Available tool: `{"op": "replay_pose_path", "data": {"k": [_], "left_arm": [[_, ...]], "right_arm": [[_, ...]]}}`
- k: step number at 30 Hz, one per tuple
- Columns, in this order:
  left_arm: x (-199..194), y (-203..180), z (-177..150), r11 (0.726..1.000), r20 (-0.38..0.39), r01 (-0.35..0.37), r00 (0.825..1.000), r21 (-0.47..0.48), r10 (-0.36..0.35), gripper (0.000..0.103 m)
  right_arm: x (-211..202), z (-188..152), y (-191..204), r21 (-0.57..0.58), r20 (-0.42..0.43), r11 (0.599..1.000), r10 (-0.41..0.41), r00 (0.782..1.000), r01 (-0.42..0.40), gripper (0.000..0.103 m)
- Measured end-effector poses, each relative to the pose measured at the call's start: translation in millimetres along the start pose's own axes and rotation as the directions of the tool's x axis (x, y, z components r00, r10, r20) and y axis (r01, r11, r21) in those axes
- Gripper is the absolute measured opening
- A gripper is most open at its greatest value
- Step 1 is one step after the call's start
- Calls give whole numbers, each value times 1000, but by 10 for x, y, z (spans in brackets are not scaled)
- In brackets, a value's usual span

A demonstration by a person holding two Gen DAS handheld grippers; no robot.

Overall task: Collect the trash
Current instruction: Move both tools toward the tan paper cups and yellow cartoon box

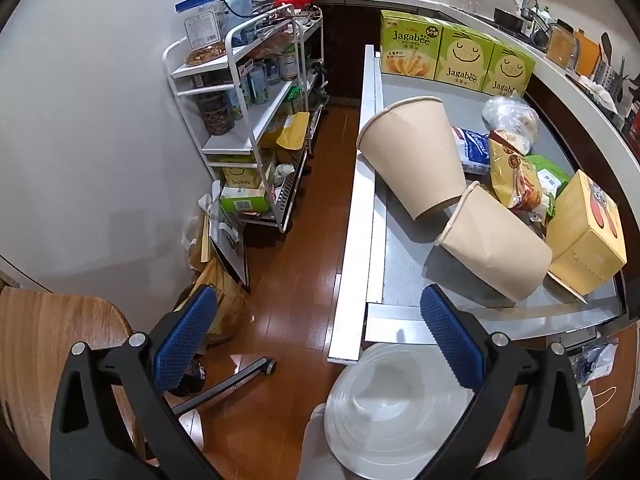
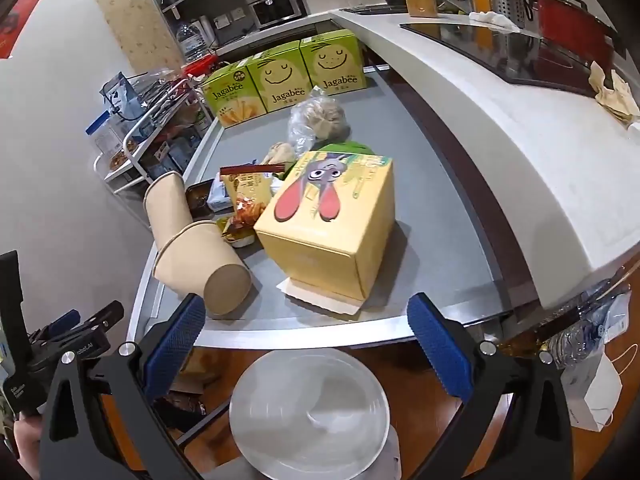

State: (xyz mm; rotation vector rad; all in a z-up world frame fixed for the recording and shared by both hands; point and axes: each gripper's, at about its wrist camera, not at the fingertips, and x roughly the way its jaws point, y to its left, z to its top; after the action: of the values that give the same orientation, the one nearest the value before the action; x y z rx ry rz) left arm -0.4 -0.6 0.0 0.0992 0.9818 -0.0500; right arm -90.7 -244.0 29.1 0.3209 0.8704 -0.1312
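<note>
Grey and rimmed with a pale metal edge, the worktop [image 2: 432, 240] fills the centre of both views, with a white counter [image 2: 520, 168] curving along its right side and brown wood floor [image 1: 296, 216] to its left. Trash lies in a loose heap at mid-frame: two tan paper cups [image 1: 416, 156] tipped on their sides and touching, a yellow carton [image 2: 332, 232] with a rabbit picture, a torn orange-yellow snack bag [image 1: 514, 172], and a crumpled clear plastic bag [image 2: 316, 120] behind them. Three green Jagabee boxes [image 2: 280, 80] stand in a row at the far end. Bare grey surface lies open between the heap and the near rim. A round white bin [image 2: 310, 412] sits below that rim at the bottom of each frame. The left tool [image 1: 316, 344] and right tool [image 2: 304, 344] both hang spread wide with nothing between their blue pads, short of the worktop's near edge.
</note>
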Motion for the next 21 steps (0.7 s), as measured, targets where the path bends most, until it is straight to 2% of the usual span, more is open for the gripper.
{"op": "replay_pose_path", "data": {"k": [12, 21], "left_arm": [[-47, -42, -7, 1000, 9, -22, 1000, 17, 21, 102], [-42, 38, 7, 1000, 8, -9, 1000, 13, 9, 102]], "right_arm": [[-40, 7, 66, -47, 14, 999, -13, 1000, 13, 99], [-58, 19, 87, -59, 20, 998, -16, 1000, 17, 99]]}}
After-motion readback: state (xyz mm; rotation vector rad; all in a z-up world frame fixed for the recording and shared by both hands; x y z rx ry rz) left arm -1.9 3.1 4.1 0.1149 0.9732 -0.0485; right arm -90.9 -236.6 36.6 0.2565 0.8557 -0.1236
